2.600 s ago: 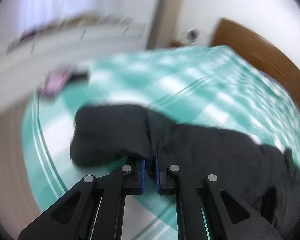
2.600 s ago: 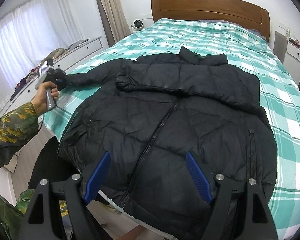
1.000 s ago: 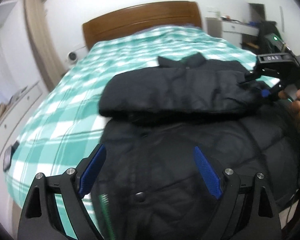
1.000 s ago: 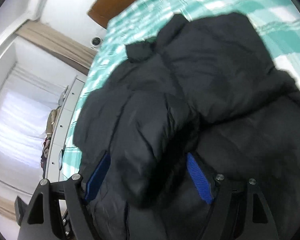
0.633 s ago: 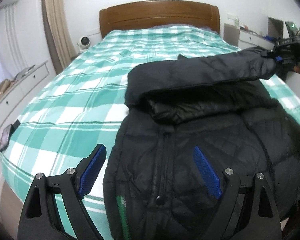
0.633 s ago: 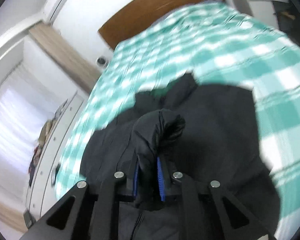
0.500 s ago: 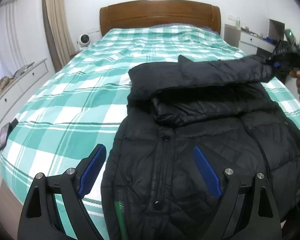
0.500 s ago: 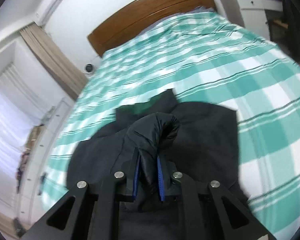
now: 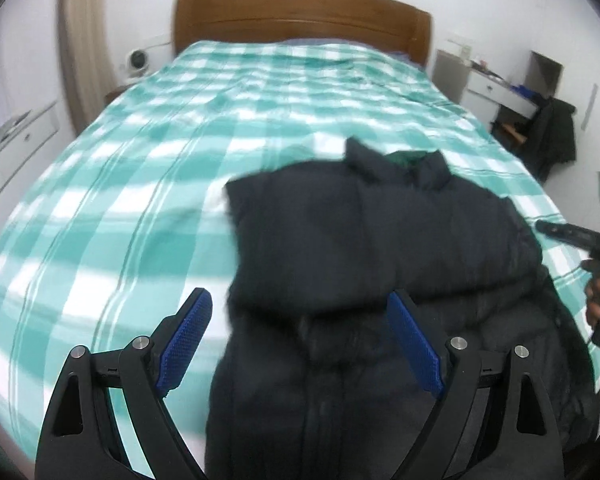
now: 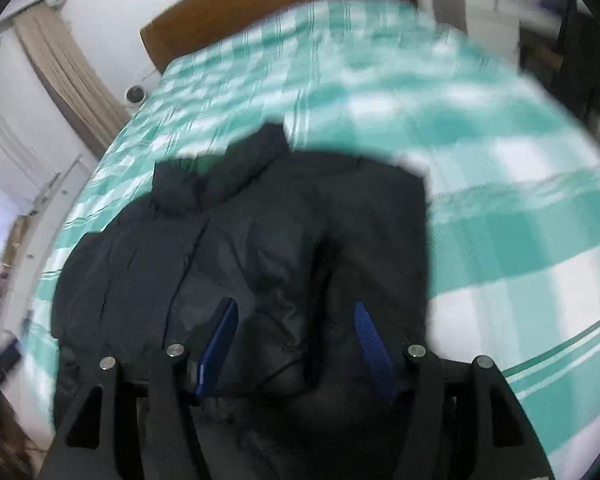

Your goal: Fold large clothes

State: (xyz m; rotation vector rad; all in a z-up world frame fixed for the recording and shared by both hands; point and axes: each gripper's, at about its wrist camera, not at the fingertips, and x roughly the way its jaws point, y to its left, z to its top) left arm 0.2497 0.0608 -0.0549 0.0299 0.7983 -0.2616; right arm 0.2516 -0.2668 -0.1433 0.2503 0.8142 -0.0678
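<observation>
Opening now, your right gripper (image 10: 294,336) lets the jacket (image 10: 260,248) sleeve go; left gripper (image 9: 302,340) gapes empty. That puffy sleeve could spring back unfolded.

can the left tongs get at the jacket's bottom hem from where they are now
Probably yes. The left tongs stand open and empty over the jacket, whose lower front lies bare just below them on the bed, with nothing between.

Black fingers (image 9: 416,346), blue ribbed pads (image 9: 185,336)
</observation>
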